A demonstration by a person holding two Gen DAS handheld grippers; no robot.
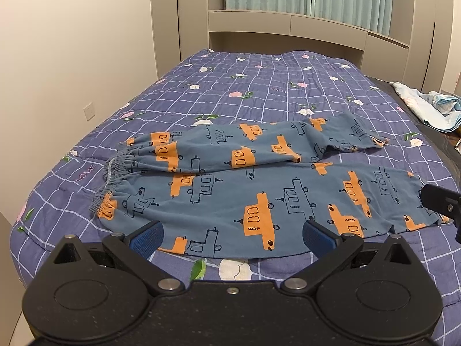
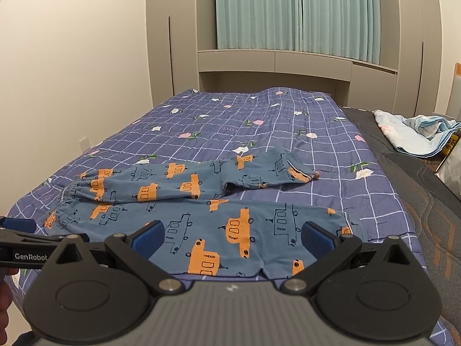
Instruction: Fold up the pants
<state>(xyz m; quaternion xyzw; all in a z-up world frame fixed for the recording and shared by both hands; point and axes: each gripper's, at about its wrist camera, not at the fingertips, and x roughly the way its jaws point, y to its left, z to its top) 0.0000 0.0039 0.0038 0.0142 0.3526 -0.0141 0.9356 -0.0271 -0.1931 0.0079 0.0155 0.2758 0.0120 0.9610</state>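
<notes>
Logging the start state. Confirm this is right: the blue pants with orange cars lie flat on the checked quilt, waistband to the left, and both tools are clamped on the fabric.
Wrong on the tools. The pants do lie on the quilt, waistband left, but the left tool and right tool are open and hold nothing, as each wrist view shows.

Plain cream wall point(image 2: 72, 66) on left, white switch plate point(image 1: 89, 111) low on it. Bed covered by purple-blue grid-patterned quilt with small flowers point(image 1: 259, 86), head end against built-in beige cabinetry with recessed niche point(image 2: 273, 63). Pale teal pleated curtains point(image 2: 299, 8) drawn shut above shelf. Right of quilt, dark grey quilted mattress surface point(image 2: 403, 178) exposed, crumpled light-blue cloth point(image 2: 417, 132) lying on it. Warm indoor light, soft shadows.
</notes>
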